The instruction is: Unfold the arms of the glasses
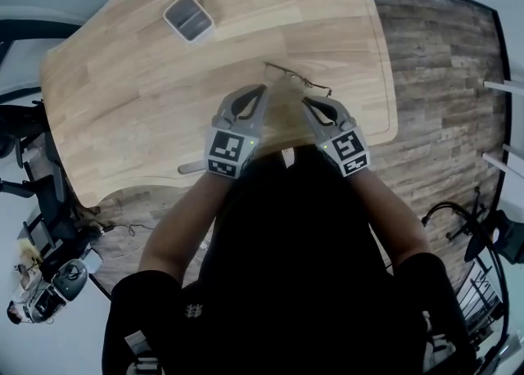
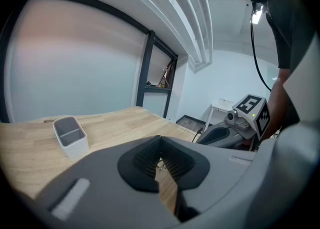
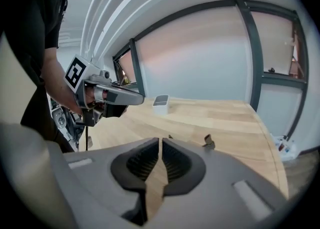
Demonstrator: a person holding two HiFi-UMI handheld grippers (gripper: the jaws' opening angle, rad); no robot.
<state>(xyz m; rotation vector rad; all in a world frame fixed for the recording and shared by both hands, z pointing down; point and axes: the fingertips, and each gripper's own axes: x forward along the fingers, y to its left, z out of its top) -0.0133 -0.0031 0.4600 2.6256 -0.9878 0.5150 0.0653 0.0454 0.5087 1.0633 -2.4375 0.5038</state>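
Pointing at glasses (image 1: 299,80): left tongs (image 1: 260,89), right tongs (image 1: 306,101), both closed.

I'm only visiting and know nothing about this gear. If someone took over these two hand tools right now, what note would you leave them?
Left gripper: jaws together, nothing seen gripped.
Right gripper: jaws together, empty.
Glasses: flat on the wooden table, just beyond both grippers. The grey bin stands farther back.
Done: nothing that shows; the arms are too thin to tell if they are folded.
To do: probably steady the frame and swing the arms open.
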